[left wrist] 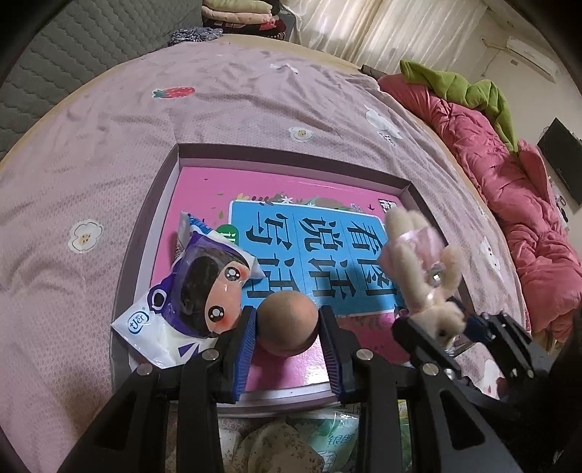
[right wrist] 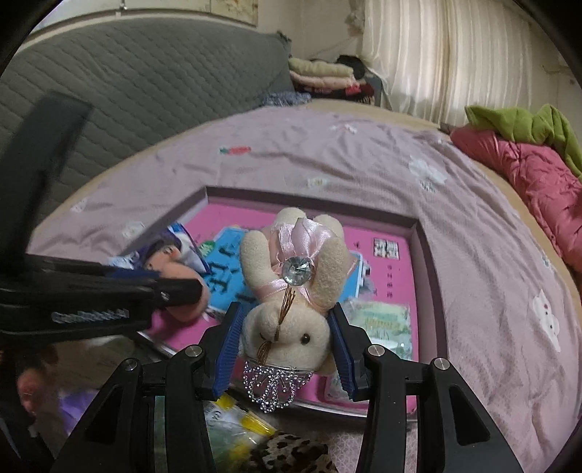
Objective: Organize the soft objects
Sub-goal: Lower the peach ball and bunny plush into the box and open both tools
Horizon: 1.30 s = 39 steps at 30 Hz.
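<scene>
My left gripper (left wrist: pixel 289 327) is shut on a round brown soft ball (left wrist: pixel 287 322), held low over the shallow box (left wrist: pixel 171 182) with a pink and blue printed floor. Beside it in the box lies a packaged doll-face toy (left wrist: pixel 198 291) in a white and purple wrapper. My right gripper (right wrist: pixel 283 338) is shut on the head of a cream plush bunny (right wrist: pixel 291 287) with a pink ribbon, a gem and a beaded tiara, hanging upside down over the box (right wrist: pixel 422 233). The bunny (left wrist: pixel 429 276) and right gripper (left wrist: pixel 451 327) also show at the right of the left wrist view.
The box lies on a bed with a lilac printed sheet (left wrist: pixel 254 102). A red quilt (left wrist: pixel 509 203) and green cloth (left wrist: pixel 462 87) are piled at the right, folded clothes (left wrist: pixel 236 14) at the back. Packets (right wrist: pixel 236 429) and a leopard-print item (right wrist: pixel 291 454) lie by the box's near edge.
</scene>
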Each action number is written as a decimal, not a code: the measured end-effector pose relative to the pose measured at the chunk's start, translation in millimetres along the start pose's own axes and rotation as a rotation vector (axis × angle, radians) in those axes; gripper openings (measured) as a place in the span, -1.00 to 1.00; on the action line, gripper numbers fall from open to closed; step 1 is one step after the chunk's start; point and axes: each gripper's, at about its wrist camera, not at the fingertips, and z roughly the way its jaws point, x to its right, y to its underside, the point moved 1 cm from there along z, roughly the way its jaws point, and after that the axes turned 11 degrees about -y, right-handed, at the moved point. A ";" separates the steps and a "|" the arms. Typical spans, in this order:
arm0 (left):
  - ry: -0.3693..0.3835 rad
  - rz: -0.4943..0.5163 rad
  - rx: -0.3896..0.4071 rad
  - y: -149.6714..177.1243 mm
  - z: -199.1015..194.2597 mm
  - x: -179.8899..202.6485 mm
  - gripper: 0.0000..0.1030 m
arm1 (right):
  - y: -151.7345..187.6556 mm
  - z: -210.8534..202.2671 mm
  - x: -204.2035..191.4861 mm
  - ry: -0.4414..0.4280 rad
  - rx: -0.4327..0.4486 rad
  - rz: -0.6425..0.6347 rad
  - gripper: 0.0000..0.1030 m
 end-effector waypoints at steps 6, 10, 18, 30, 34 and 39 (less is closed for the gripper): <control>-0.004 0.002 -0.002 -0.3 0.3 0.2 -0.32 | 5.1 7.7 3.1 -0.006 -0.033 0.012 -0.06; -0.004 -0.001 -0.005 -0.2 0.0 0.1 -0.32 | 6.6 11.1 3.9 -0.010 -0.053 0.015 -0.02; -0.005 -0.001 -0.008 0.3 -0.8 0.0 -0.32 | 8.3 14.9 5.2 -0.016 -0.062 0.028 -0.02; -0.018 0.003 -0.006 2.4 -3.2 2.0 -0.32 | 7.8 11.8 2.9 0.002 -0.053 0.020 0.14; -0.018 0.001 -0.008 2.7 -4.1 2.1 -0.32 | 6.0 5.9 3.7 -0.001 -0.029 0.028 0.15; -0.018 0.003 -0.014 2.8 -4.4 2.4 -0.32 | 5.1 -7.5 5.4 -0.008 0.019 0.030 0.28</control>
